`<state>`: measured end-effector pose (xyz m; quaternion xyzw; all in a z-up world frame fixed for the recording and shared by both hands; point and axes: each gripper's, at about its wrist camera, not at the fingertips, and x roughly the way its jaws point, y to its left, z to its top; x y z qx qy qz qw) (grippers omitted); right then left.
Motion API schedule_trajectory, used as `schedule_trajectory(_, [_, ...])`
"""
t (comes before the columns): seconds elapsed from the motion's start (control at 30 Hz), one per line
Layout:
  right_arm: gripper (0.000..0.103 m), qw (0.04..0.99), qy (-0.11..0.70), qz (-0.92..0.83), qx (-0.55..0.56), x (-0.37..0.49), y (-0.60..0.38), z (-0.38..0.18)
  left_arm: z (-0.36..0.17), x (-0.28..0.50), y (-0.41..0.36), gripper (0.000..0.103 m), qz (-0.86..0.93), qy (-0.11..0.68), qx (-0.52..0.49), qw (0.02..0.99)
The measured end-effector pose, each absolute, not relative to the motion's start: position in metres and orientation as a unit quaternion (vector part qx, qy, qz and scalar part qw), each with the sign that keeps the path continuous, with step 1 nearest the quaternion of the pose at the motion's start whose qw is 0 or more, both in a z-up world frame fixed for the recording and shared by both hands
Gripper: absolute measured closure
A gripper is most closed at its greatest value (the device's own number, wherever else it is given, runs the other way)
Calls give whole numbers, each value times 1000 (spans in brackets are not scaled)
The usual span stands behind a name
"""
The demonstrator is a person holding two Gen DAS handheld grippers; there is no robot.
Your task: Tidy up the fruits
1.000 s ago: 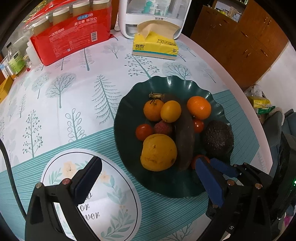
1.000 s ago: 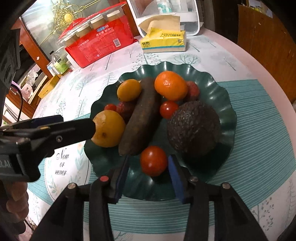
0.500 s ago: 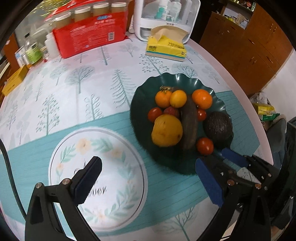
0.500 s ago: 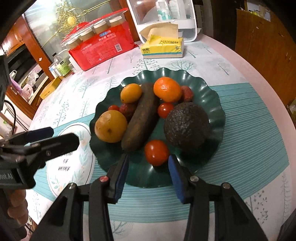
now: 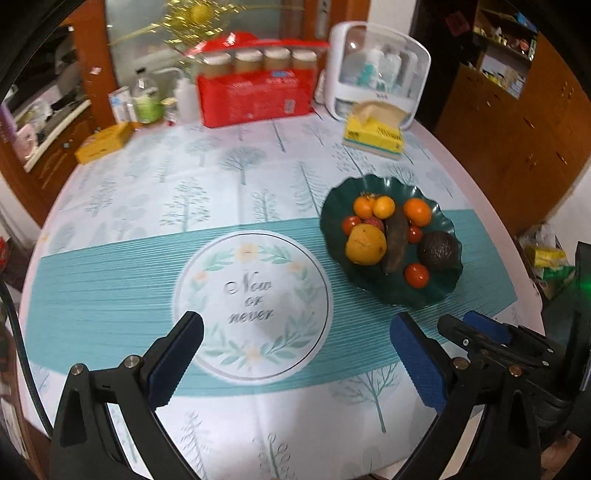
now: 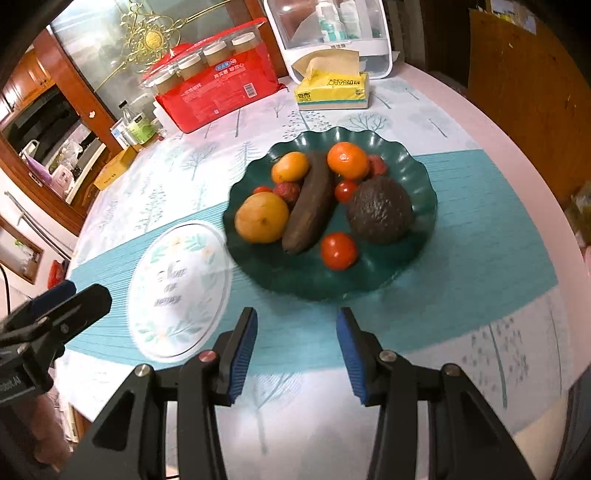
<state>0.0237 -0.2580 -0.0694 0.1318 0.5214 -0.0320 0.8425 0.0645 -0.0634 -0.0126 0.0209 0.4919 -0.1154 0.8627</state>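
Note:
A dark green scalloped plate (image 6: pixel 421 192) (image 5: pixel 443 291) holds several fruits: a dark avocado (image 6: pixel 380 210), a brown elongated fruit (image 6: pixel 310 206), a large yellow fruit (image 6: pixel 262 218), an orange (image 6: pixel 347 160), a small yellow-orange fruit (image 6: pixel 290 166), red cherry tomatoes (image 6: pixel 339 251) and lychees. My right gripper (image 6: pixel 295 349) is open and empty, above the tablecloth in front of the plate. My left gripper (image 5: pixel 295 354) is open wide and empty, over the round wreath print (image 5: pixel 251 302), left of the plate. It also shows in the right wrist view (image 6: pixel 59 306).
The round table has a tree-print cloth. At the back stand a yellow tissue box (image 6: pixel 332 90), a red package with jars (image 6: pixel 218 92), a white organizer (image 6: pixel 332 33), bottles and a yellow box (image 5: pixel 103 142). Wooden cabinets (image 5: pixel 517 129) stand to the right.
Both grippers have pulled back and up from the plate. The right gripper's fingers, earlier beside the front cherry tomato, now hang clear of it. The tomato lies on the plate.

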Motion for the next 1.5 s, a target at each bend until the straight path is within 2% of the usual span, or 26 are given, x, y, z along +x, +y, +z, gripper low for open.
schedule_trajectory(0.17, [58, 854, 509, -20, 103, 11, -236, -39, 9, 44, -50, 3, -81, 475, 17, 876])
schedule_trajectory(0.53, [50, 883, 466, 10, 46, -7, -197, 8, 30, 21, -33, 3, -39, 457, 11, 888])
schedule_trajectory(1.5, [50, 884, 465, -12, 46, -17, -199, 11, 27, 12, -39, 3, -55, 466, 15, 883])
